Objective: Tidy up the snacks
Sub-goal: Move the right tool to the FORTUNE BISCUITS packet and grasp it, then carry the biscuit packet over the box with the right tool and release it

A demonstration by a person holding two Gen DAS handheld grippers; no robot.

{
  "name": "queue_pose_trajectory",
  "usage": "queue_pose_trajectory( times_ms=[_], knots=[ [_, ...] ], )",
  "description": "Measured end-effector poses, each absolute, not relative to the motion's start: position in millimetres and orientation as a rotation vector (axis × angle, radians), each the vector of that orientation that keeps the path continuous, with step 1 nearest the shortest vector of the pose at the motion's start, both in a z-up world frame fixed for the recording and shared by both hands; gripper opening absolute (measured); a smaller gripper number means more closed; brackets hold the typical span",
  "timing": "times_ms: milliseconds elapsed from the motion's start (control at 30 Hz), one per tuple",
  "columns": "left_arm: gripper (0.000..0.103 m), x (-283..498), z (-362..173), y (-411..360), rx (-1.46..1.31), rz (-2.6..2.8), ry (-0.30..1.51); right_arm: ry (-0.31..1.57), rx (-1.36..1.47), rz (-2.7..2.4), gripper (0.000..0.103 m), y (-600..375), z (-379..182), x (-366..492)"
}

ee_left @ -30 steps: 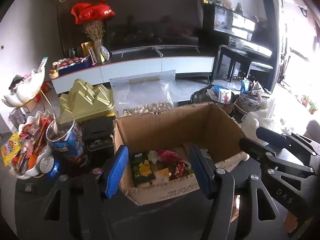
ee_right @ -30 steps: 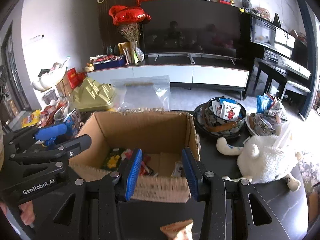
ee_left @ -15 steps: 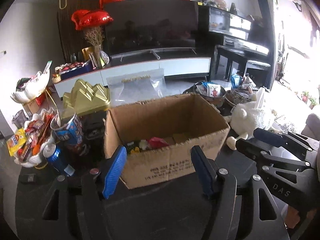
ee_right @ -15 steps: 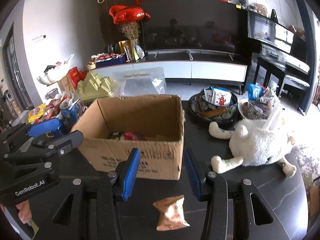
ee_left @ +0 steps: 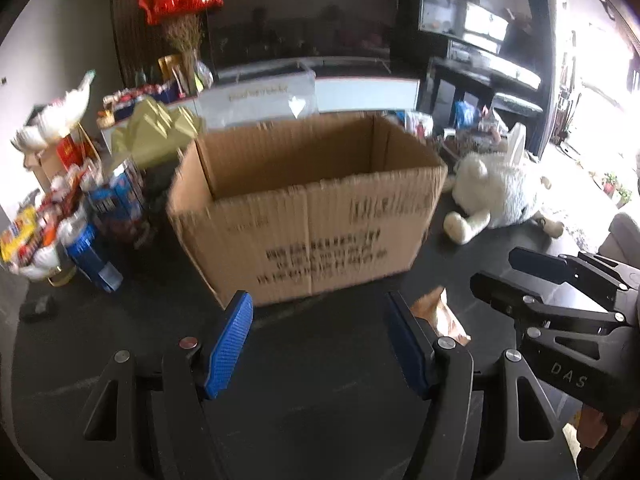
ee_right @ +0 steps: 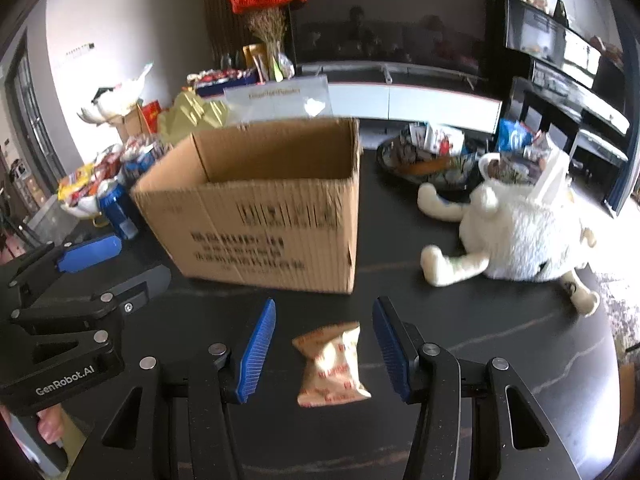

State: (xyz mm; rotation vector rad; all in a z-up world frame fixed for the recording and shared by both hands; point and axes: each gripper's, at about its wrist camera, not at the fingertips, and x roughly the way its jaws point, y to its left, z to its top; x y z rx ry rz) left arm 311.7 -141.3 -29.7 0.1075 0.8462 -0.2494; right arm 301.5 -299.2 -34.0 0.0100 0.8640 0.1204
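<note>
Box: cardboard box (ee_right: 260, 208) stands open-topped on the dark table (ee_right: 480, 340), printed side toward both cameras; its inside is hidden from this low angle.
Snack: a small beige packet (ee_right: 332, 364) with red print lies flat on the table, just short of the box's near wall and apart from it.
Right gripper: right gripper (ee_right: 324, 350) has its blue pads spread wide, one on each side of the packet, neither touching it (the packet sits in the gap between them).
Left gripper: left gripper (ee_left: 320, 340) is likewise spread, nothing between its fingers, pointed at the box's front; the packet (ee_left: 438, 314) peeks out just beyond its right finger.
Right of box: a white plush toy (ee_right: 516, 224) lies on the table, with a dark bowl of snack packs (ee_right: 424, 156) behind it.
Left of box: blue cans and a white dish of mixed snacks (ee_left: 40, 220) crowd the table edge (blurred, labels unreadable).
</note>
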Motion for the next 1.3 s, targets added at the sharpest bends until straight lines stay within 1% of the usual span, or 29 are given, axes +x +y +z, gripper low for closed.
queue_pose_trajectory(
  times_ms=[333,433,633,833,933,1300],
  knots=[
    [0.066,310.9,-74.3,-146.9,0.097,-0.256,0.966,1.011,0.041,0.161,0.052,-303.3,-79.8,307.5],
    [0.068,311.9,-87.9,-147.4,0.081,-0.260,0.998,1.054,0.054,0.173,0.052,-303.8,-93.4,310.7],
    [0.068,315.5,-105.7,-147.5,0.073,-0.250,1.038,1.113,0.061,0.182,0.052,-303.7,-113.6,317.0],
    [0.068,321.6,-118.0,-147.6,0.069,-0.239,1.070,1.138,0.028,0.183,0.052,-298.2,-123.5,326.1],
    [0.068,326.1,-124.7,-147.1,0.064,-0.234,1.089,1.146,0.013,0.182,0.055,-296.2,-126.4,331.6],
    [0.068,329.6,-136.0,-140.0,0.044,-0.227,1.114,1.169,-0.022,0.188,0.054,-289.1,-138.8,341.0]
  ],
)
